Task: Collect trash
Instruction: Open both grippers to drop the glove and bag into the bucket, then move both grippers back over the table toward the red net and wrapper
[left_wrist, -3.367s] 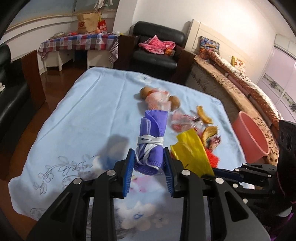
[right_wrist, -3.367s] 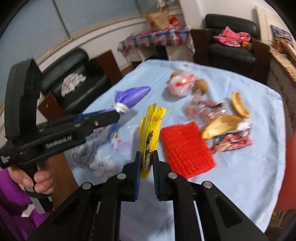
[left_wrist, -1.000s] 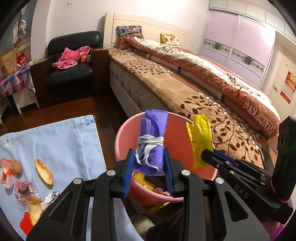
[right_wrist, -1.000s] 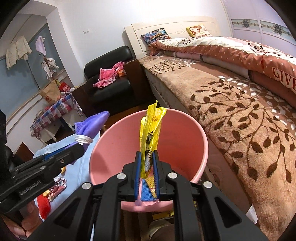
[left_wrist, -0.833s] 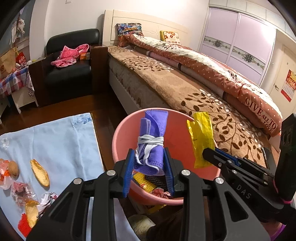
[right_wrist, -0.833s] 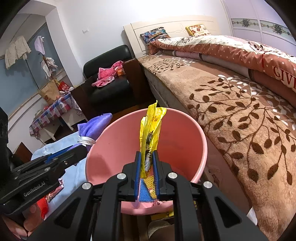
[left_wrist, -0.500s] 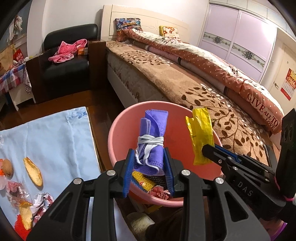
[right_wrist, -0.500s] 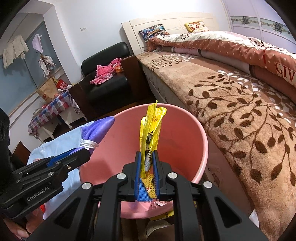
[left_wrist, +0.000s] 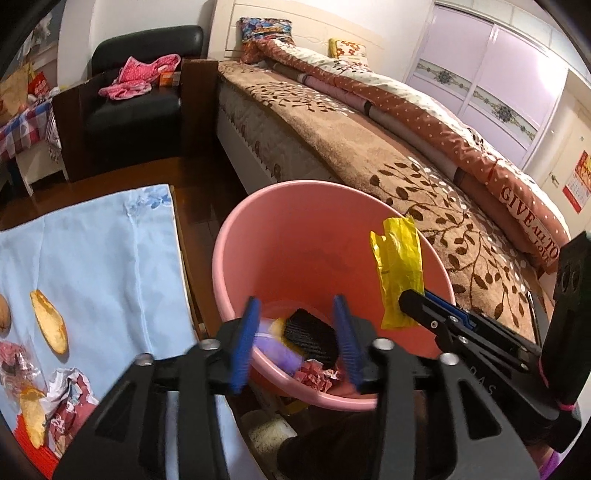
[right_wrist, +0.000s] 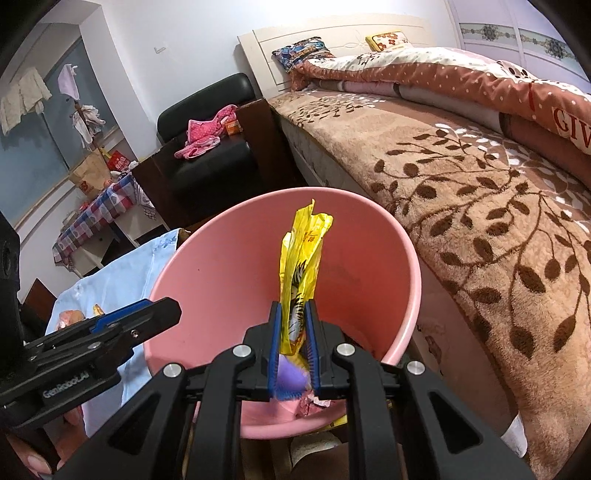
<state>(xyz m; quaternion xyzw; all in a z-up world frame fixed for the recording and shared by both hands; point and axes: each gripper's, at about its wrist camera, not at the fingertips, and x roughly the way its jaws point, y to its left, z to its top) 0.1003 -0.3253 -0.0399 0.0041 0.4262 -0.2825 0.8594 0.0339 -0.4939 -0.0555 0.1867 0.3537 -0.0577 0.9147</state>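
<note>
Over the pink bucket (left_wrist: 258, 221) at frame centre, the left gripper (left_wrist: 297, 332) is just opening, empty, while the right gripper (right_wrist: 293, 332) is pinching a yellow wrapper (right_wrist: 301, 266) beside the bed (right_wrist: 480, 184).

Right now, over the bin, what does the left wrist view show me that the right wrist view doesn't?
Only the left wrist view shows the peels and wrappers left on the blue tablecloth, and the left gripper, jaws just opened with nothing between them, above the purple bundle lying in the bin.

Only the right wrist view shows the right gripper's pads clamped on the yellow wrapper, head on.

Both show the pink bin, that yellow wrapper, the bed and the black armchair.
</note>
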